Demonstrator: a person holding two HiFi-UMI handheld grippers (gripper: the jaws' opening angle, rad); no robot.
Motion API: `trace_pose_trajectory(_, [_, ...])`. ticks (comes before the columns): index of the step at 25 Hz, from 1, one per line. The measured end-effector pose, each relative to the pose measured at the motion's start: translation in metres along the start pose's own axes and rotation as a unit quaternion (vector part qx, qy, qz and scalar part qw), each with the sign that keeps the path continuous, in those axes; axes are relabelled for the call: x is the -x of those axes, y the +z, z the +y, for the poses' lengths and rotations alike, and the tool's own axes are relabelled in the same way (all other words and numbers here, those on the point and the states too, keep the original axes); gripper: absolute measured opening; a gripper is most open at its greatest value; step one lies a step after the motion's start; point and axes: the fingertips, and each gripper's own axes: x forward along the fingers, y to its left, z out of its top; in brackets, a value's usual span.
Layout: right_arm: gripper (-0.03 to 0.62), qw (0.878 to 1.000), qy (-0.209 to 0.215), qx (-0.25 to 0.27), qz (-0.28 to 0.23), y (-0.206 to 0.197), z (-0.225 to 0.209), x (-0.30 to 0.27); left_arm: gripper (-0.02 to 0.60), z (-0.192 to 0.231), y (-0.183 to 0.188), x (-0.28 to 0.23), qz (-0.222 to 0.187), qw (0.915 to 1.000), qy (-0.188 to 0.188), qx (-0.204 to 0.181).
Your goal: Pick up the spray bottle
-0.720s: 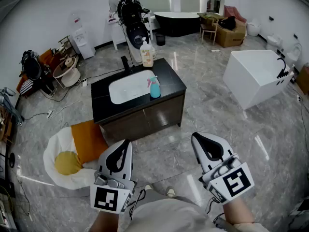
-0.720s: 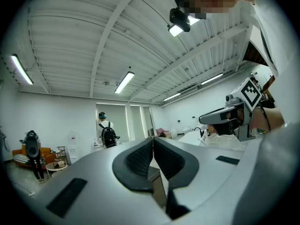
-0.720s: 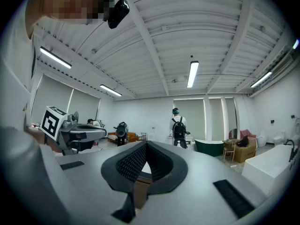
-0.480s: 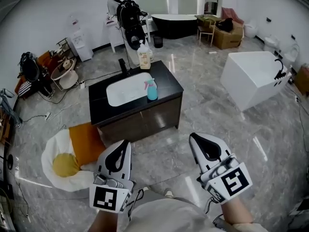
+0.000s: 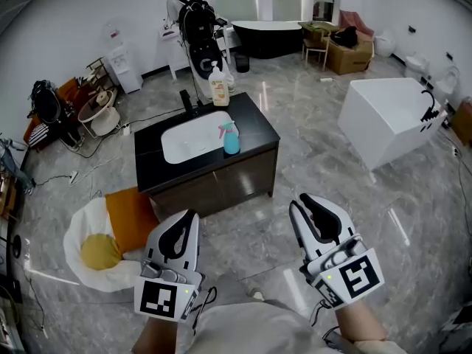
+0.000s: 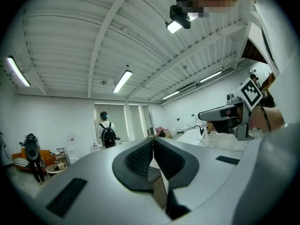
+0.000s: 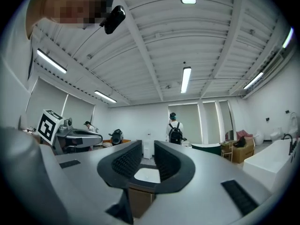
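Note:
The spray bottle, blue with a pink trigger head, stands upright on the black vanity top, at the right rim of the white basin. Both grippers are held low and level near my body, well short of the vanity. My left gripper is shut, its pads meeting with nothing between them. On my right gripper the pads stand a narrow gap apart, and nothing is between them. I cannot make out the bottle in either gripper view.
A tall soap bottle stands at the vanity's back edge beside a dark tap. A person with a backpack is behind it. On the floor lie an orange and white cushion at left and a white bathtub at right.
The right gripper's jaws have parted slightly. The vanity has shifted a little left and up in the head view. The left gripper has stayed shut.

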Motion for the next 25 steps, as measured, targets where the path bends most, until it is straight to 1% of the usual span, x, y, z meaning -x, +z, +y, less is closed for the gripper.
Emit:
trace_pose_trajectory(2, [0.201, 1.0, 0.003, -0.014, -0.002, -0.003, -0.004, -0.005, 0.024, 0.002, -0.005, -0.005, 0.008, 1.0, 0.001, -0.001])
trace_pose_trajectory(3, [0.252, 1.0, 0.004, -0.019, -0.001, -0.004, -0.006, -0.007, 0.024, 0.002, -0.008, -0.008, 0.012, 0.9999, 0.003, -0.001])
trace_pose_trajectory(4, [0.29, 1.0, 0.003, -0.023, -0.001, -0.006, -0.008, -0.009, 0.025, 0.003, -0.01, -0.011, 0.015, 0.9999, 0.004, -0.001])
trace_pose_trajectory(5, [0.303, 1.0, 0.003, -0.026, 0.0, -0.009, -0.011, -0.012, 0.024, 0.005, -0.011, -0.014, 0.017, 0.9998, 0.005, -0.002])
trace_pose_trajectory(9, [0.33, 1.0, 0.008, -0.029, 0.01, -0.021, -0.018, -0.033, 0.025, 0.014, -0.022, -0.029, 0.02, 0.9998, 0.006, 0.0])
trace_pose_trajectory(12, [0.332, 0.999, 0.017, -0.029, 0.023, -0.033, -0.021, -0.052, 0.024, 0.021, -0.037, -0.043, 0.028, 0.9996, 0.006, 0.007])
trace_pose_trajectory(16, [0.337, 0.998, 0.03, -0.024, 0.052, -0.053, -0.022, -0.084, 0.025, 0.038, -0.054, -0.063, 0.036, 0.9993, 0.0, 0.012])
trace_pose_trajectory(21, [0.341, 0.996, 0.036, -0.019, 0.085, -0.081, -0.03, -0.133, 0.025, 0.069, -0.08, -0.095, 0.047, 0.9986, -0.005, 0.025])
trace_pose_trajectory(25, [0.341, 0.993, 0.036, -0.017, 0.111, -0.102, -0.043, -0.184, 0.025, 0.1, -0.099, -0.133, 0.057, 0.9977, -0.013, 0.034])
